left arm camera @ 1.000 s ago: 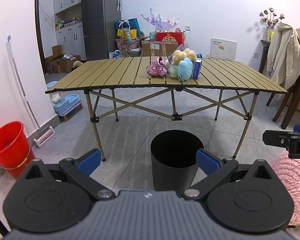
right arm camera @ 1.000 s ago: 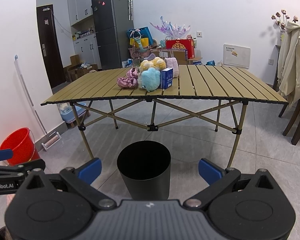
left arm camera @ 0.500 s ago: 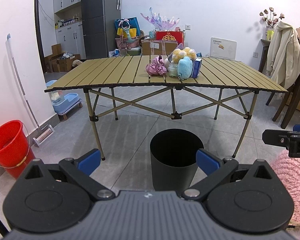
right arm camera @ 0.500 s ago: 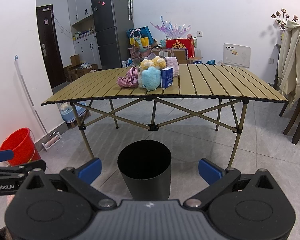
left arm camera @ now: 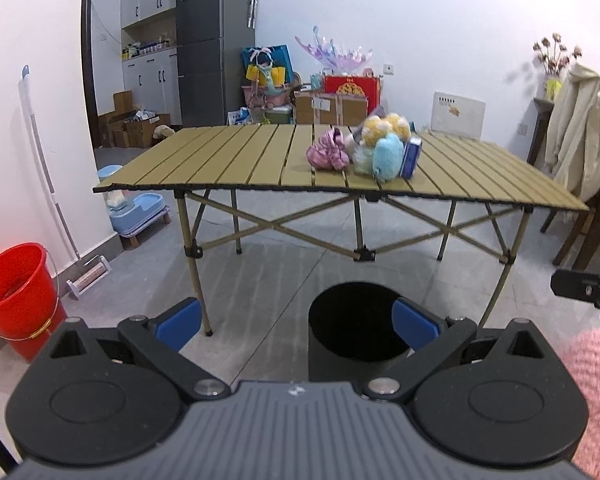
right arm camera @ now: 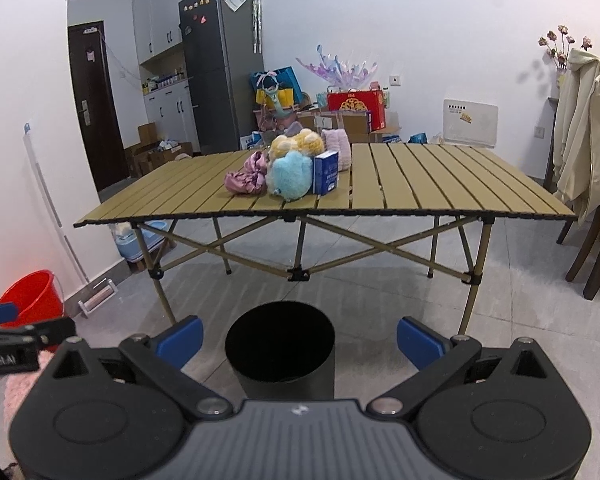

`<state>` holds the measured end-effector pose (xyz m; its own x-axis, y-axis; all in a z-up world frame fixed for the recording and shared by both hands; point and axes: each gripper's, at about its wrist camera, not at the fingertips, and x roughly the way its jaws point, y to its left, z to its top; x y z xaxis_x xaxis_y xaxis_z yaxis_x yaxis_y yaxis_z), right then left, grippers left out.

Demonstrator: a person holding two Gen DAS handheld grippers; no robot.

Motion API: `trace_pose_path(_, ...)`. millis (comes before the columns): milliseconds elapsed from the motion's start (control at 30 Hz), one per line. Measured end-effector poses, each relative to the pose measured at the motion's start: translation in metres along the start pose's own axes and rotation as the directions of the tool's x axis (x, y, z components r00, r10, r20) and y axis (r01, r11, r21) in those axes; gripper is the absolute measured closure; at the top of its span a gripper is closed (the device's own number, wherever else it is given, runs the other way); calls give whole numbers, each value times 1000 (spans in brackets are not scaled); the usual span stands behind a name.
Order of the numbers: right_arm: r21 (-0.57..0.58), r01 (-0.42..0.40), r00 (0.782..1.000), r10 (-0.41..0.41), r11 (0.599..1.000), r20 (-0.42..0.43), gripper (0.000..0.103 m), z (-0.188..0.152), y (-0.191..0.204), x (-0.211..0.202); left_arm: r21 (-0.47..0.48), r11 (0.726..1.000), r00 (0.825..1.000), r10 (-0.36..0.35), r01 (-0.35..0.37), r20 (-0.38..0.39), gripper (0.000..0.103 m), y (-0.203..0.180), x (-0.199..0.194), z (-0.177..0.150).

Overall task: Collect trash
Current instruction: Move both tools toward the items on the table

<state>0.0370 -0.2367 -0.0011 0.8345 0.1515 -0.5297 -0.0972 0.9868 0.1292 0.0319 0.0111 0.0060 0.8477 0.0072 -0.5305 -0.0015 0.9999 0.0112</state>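
Right wrist view shows you nothing collected yet: both your left tool (left arm camera: 296, 320) and right tool (right arm camera: 298, 340) gape wide and empty, the heap of soft crumpled trash (right arm camera: 288, 170) sits on the slatted tan worktop (right arm camera: 440, 184), and the black cylindrical bin (right arm camera: 280, 354) waits below.

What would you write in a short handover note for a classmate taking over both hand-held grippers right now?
Left hand-held gripper: open, holding nothing.
Right hand-held gripper: open, holding nothing.
Black cylindrical bin: on the floor in front of the slatted tan folding table; its inside looks dark, contents unclear.
Pile on the table: crumpled pink wrapper, blue fluffy item, blue box, yellow fluffy items.
Done: nothing picked up yet.
Left: carry the trash to the bin.
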Motion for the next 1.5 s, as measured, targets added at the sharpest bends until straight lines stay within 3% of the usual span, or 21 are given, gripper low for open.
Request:
trace_pose_path(967,-27,13,992,-9,1000,122,0,73,-8,122,-78,997,995,25,-17,101,0,17,104,80)
trace_pose_path(1500,9,14,979,-16,1000,204,0,101,-14,187,-63,998,993,-3,11,114,0,-6,177,110)
